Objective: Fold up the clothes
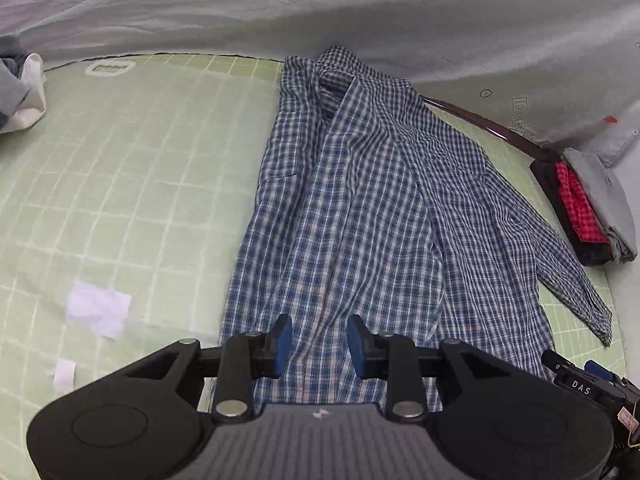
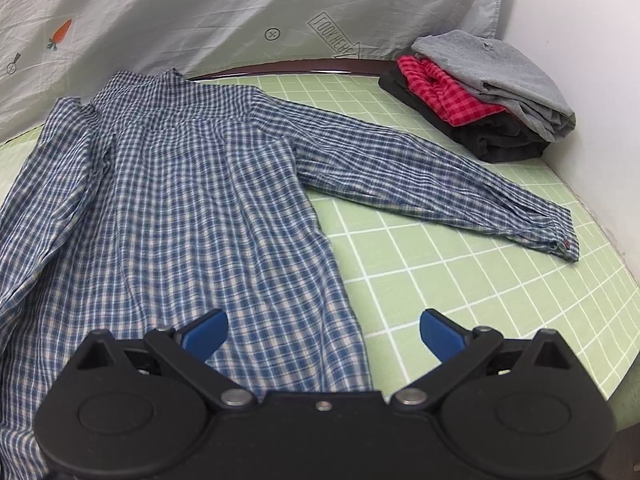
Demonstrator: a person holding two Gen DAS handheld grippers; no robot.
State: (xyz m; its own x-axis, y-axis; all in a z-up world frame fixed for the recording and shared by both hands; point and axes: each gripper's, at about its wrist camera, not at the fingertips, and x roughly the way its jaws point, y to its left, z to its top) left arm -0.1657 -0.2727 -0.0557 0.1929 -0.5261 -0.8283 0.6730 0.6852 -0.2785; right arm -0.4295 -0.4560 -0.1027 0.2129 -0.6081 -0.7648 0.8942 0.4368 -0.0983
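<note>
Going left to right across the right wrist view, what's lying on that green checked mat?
Blue plaid shirt body → its outstretched sleeve → stack of folded clothes.

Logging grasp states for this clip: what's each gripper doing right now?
Left gripper: open, holding nothing, above the plaid shirt.
Right gripper: open wide, empty.

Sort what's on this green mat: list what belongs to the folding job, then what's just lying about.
Belongs to the job:
- blue plaid shirt, spread flat, one sleeve out
- stack of folded clothes
- left gripper, open
- right gripper, open

Lying about:
- white paper scraps
- carrot-print sheet
- bundled white cloth
</note>
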